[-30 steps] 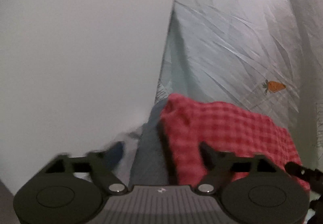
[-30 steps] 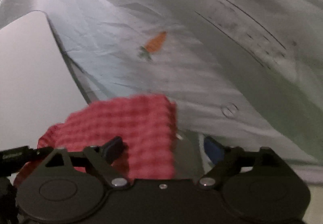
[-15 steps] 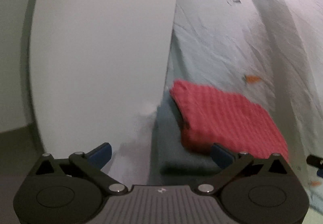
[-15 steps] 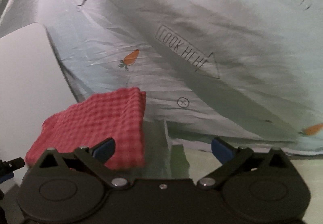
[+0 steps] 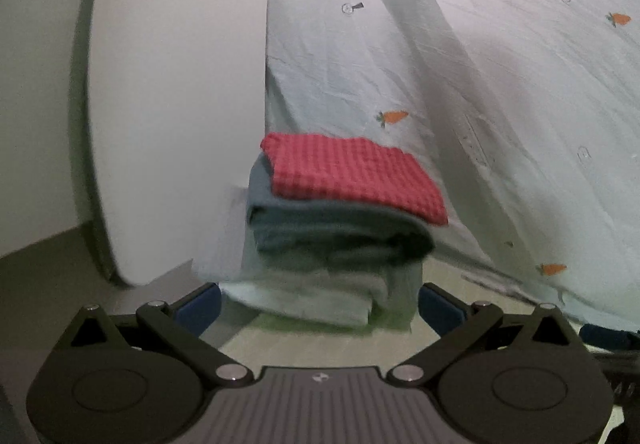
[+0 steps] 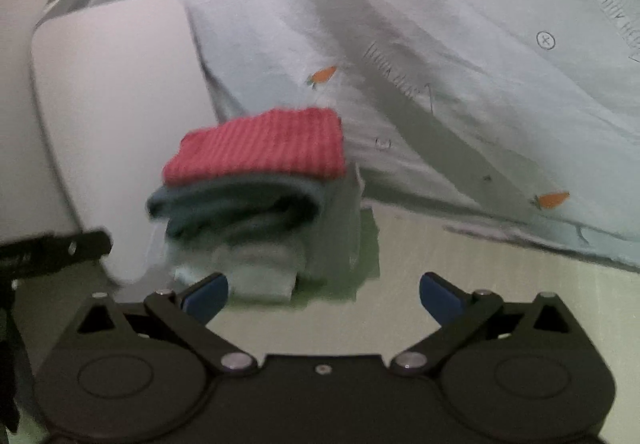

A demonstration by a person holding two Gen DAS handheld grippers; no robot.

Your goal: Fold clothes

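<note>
A folded red checked cloth [image 5: 352,173] lies on top of a stack of folded clothes: a grey-blue garment [image 5: 336,232] and pale ones [image 5: 320,296] under it. The stack also shows in the right wrist view, with the red cloth [image 6: 264,147] on top. My left gripper [image 5: 319,306] is open and empty, just in front of the stack's base. My right gripper [image 6: 324,290] is open and empty, in front of the stack and a little to its right. The left gripper's body [image 6: 48,248] shows at the right view's left edge.
A white rounded panel [image 5: 176,99] stands upright just left of the stack. A pale sheet with carrot prints [image 5: 480,83] slopes up behind and to the right. The stack rests on a light green surface [image 6: 480,264].
Both grippers let go of the red cloth, opened and drew back from it. The whole stack under the cloth has come into view.
</note>
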